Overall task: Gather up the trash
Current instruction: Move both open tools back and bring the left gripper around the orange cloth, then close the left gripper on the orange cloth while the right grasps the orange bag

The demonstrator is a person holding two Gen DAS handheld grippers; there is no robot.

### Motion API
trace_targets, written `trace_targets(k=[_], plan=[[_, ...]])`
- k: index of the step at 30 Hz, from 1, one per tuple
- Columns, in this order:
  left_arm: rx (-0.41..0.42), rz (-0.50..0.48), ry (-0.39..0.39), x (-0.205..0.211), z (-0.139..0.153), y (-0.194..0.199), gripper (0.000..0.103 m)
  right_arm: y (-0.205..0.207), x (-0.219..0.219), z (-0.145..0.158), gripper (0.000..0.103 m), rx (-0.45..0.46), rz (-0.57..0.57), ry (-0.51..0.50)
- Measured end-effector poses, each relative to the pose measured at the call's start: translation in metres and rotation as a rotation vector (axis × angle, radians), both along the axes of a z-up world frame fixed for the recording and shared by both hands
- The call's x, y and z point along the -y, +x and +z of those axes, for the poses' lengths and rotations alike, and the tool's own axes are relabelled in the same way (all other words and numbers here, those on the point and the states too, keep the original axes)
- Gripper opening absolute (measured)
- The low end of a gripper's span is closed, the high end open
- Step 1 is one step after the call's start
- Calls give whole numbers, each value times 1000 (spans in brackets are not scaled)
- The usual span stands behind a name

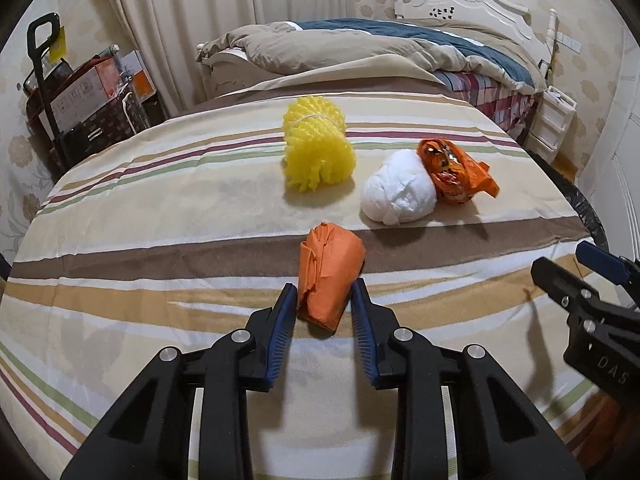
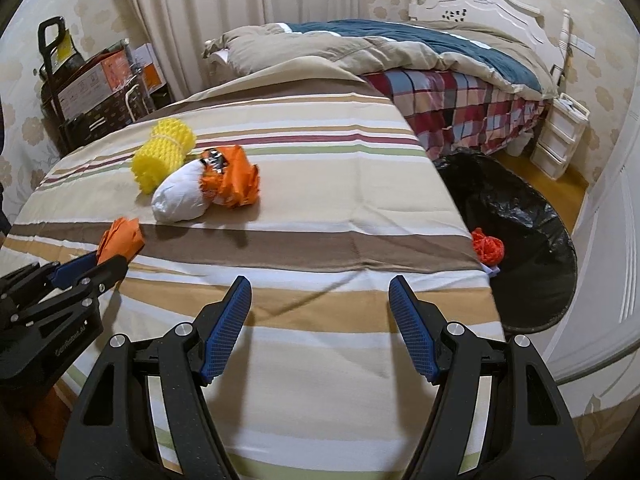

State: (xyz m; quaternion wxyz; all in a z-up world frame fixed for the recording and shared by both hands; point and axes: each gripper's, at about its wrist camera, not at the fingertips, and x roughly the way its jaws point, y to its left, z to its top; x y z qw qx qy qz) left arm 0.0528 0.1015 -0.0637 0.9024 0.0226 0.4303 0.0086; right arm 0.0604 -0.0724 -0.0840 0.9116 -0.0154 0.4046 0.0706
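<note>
A crumpled orange paper wad (image 1: pixel 332 264) lies on the striped cloth (image 1: pixel 160 208) of the table. My left gripper (image 1: pixel 324 292) is shut on its near end, with a blue pad pressing on each side. Farther back lie a yellow foam net (image 1: pixel 316 148), a white wad (image 1: pixel 398 188) and an orange printed wrapper (image 1: pixel 456 176) touching it. In the right wrist view my right gripper (image 2: pixel 320 292) stands open over the cloth near the right edge with nothing between its fingers. To its left are the left gripper (image 2: pixel 108 264) and the orange wad (image 2: pixel 120 240).
A bin lined with a black bag (image 2: pixel 520 220) stands on the floor off the table's right edge, with a red-orange mesh wad (image 2: pixel 487 246) in it. Behind are a bed (image 2: pixel 440 92), a white drawer unit (image 2: pixel 560 140) and a cart of boxes (image 1: pixel 80 100) at the left.
</note>
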Motion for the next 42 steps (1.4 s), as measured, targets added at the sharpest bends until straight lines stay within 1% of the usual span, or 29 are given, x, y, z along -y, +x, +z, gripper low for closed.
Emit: trace_targets(k=[11,21,31,35,37,39,40,42], plan=[[6,85,15,-37,2,21,31,15,-28,5,70,17,54,-19],[1,126,10,-63,2,39,31,36,-45,22,70,54,76,-17],[2,141,-11,-77,2,43,31,65,-57,14,69,32,72,-29],[3,137,-8,-76,3,43,31,72,-58,9,67,20,69,-23],[3,137,-8,-76,2,43,31,75,-58,8,63,14,71,-16],[3,138,-9,-75,2,43,31,78,-58,6,54,0,74,-6],[3,137,-8,-75,3,43,31,80,-58,5,51,-7,76,-3],[3,137,-7,-76,3,43,31,82,-58,1,42,-29,85,8]])
